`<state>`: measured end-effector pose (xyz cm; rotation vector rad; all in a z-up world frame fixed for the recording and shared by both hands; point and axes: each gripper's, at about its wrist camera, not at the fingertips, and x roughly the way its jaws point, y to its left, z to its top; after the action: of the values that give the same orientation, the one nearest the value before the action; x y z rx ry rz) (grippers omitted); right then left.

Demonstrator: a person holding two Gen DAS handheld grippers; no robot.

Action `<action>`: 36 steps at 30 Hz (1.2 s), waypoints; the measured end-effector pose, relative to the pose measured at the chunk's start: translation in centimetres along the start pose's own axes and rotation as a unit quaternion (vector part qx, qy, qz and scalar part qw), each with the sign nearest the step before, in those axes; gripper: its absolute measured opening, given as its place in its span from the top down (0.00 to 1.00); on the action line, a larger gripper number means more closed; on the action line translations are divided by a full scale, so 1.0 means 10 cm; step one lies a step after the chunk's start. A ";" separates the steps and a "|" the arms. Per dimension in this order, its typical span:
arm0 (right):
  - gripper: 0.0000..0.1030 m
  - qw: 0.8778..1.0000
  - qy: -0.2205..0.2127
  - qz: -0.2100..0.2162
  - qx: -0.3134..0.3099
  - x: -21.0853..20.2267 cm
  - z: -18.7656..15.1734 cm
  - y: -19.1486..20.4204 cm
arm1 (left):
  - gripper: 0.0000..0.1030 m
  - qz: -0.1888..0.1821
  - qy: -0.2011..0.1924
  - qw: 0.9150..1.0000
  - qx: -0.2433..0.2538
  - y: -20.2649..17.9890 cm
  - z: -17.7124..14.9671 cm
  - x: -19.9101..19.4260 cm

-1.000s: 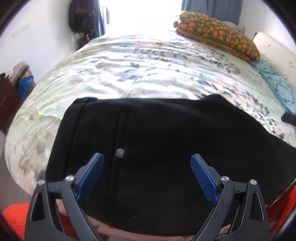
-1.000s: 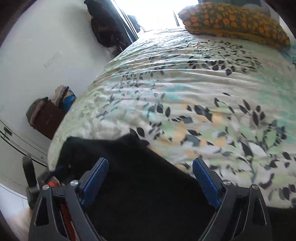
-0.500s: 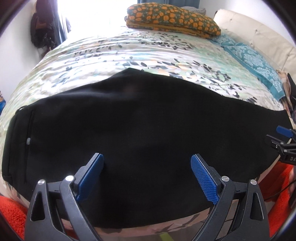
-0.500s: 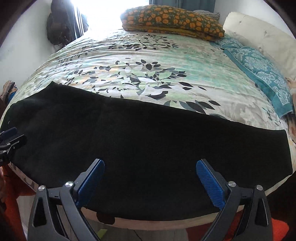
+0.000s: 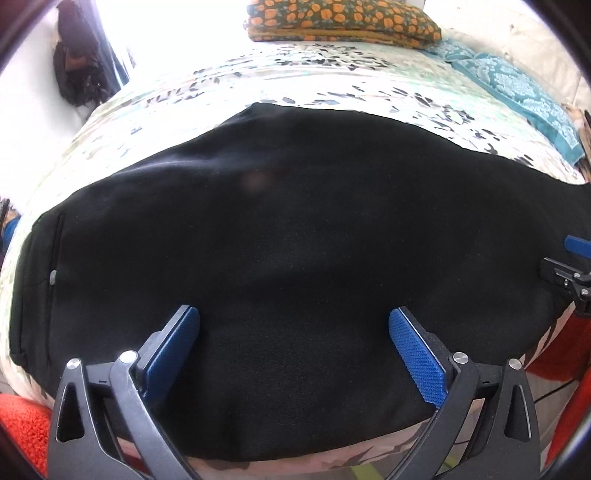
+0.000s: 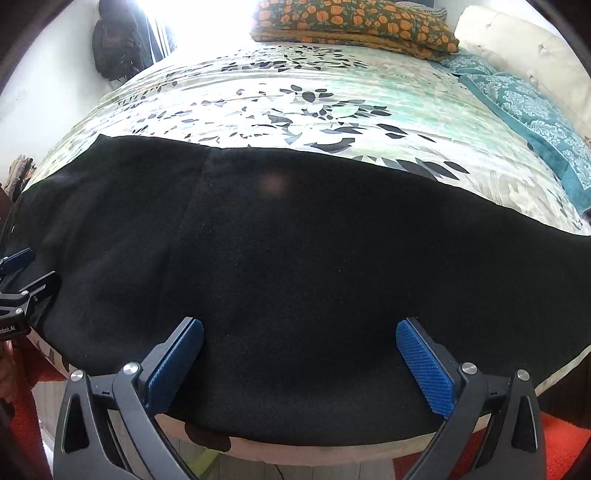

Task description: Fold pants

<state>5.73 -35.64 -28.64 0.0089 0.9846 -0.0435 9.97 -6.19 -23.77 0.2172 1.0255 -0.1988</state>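
Observation:
Black pants (image 5: 295, 221) lie flat across the near edge of the bed, waistband and its button (image 5: 53, 276) at the left end. My left gripper (image 5: 293, 314) hovers over the pants' near edge, right of the waistband. Its jaws are opening wide, and the cloth lies below them, not pinched. My right gripper (image 6: 300, 325) hovers over the leg part of the pants (image 6: 295, 240), jaws also opening, nothing pressed between the pads. Each gripper shows at the edge of the other's view: right gripper (image 5: 569, 266), left gripper (image 6: 18, 273).
The bed wears a leaf-print cover (image 6: 295, 103). An orange-patterned pillow (image 6: 351, 22) lies at its far end, a teal cloth (image 6: 535, 110) and cream headboard (image 6: 517, 40) at the right. Dark bags (image 5: 81, 74) hang on the left wall. An orange-red rug (image 5: 22, 424) lies below the bed edge.
Both grippers swung from the pants' left end toward the middle and sank closer to the cloth. The waistband button slid to the far left of the left wrist view. Both jaws spread slightly wider.

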 end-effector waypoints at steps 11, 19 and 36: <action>0.00 1.000 0.004 0.005 0.023 0.01 0.03 -0.03 | 0.01 0.003 -0.005 1.000 0.005 -0.01 -0.02 0.00; 0.00 1.000 -0.001 0.002 0.019 0.02 0.01 -0.02 | 0.00 0.006 -0.012 1.000 0.005 -0.01 -0.04 0.00; 0.00 0.956 -0.129 0.054 0.259 -0.77 0.09 -1.29 | 0.00 0.003 -0.012 1.000 0.006 0.00 -0.02 0.00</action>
<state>1.70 -48.30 -21.60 0.5268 0.6863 -0.1973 9.81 -6.17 -23.88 0.2289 0.9990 -0.2018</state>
